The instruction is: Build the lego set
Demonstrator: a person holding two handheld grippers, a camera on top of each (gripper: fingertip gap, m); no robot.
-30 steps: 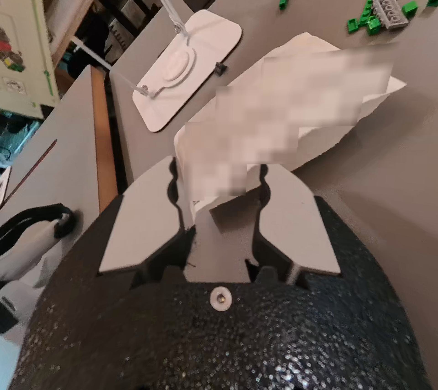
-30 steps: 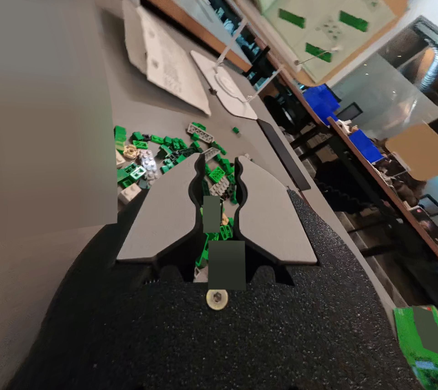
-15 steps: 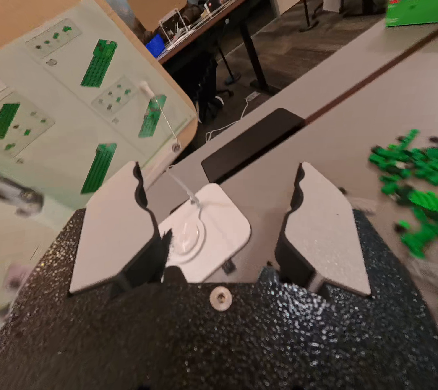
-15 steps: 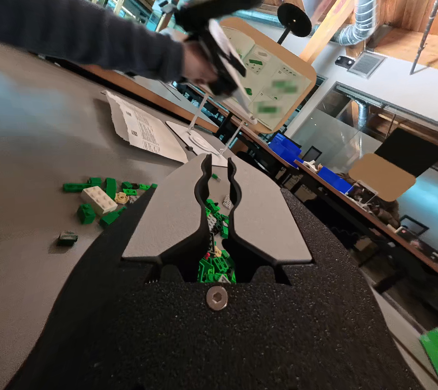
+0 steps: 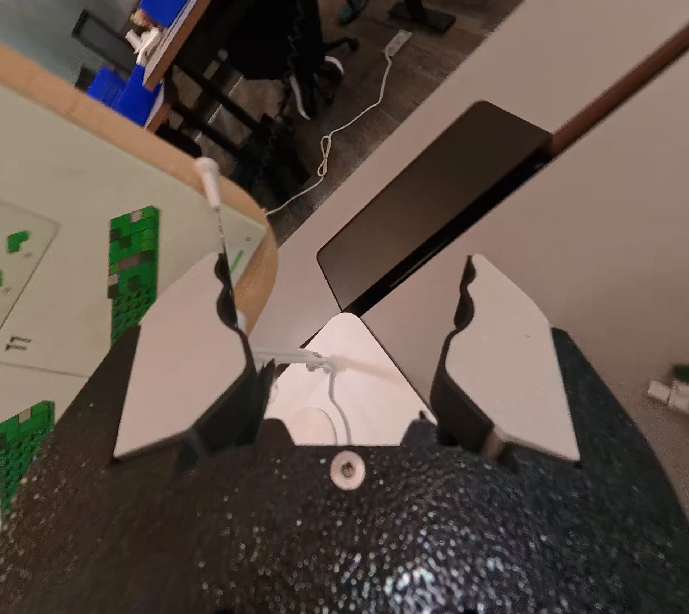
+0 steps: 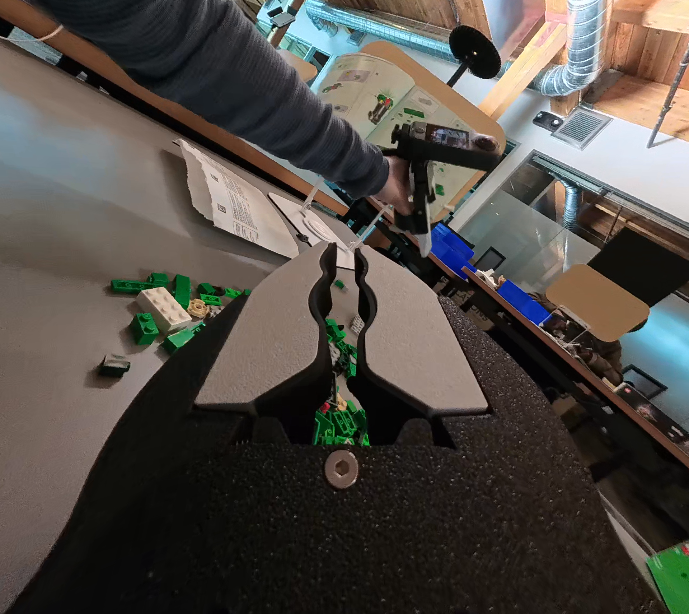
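Observation:
My left gripper (image 5: 345, 260) is open wide and empty, held over the white base (image 5: 358, 364) of a book stand. Its left finger (image 5: 186, 353) is beside the stand's wire page arm (image 5: 220, 219). The open instruction booklet (image 5: 74, 260) is on the stand to the left. In the right wrist view a sleeved arm holds the left gripper (image 6: 414, 234) in front of the booklet (image 6: 373, 100). My right gripper (image 6: 343, 251) is nearly shut with nothing in it, above a pile of green lego pieces (image 6: 339, 420). More green pieces (image 6: 179, 294) and a white brick (image 6: 164, 309) lie to its left.
A torn printed paper sheet (image 6: 238, 208) lies on the grey table (image 6: 74, 223) beyond the bricks. One small dark piece (image 6: 113, 364) sits apart at the left. A black slot cover (image 5: 428, 200) is set into the table's far edge. A green box (image 6: 671, 573) is at the lower right. The gap from one gripper's tips to the other's is roughly 35 cm. The white brick (image 6: 164, 309) is closer to my right gripper, around 12 cm from its tips; the left tips are 35 cm off.
My left gripper has left the paper sheet, risen to the book stand and opened wider. My right gripper has tilted up over the brick pile and its gap has narrowed slightly.

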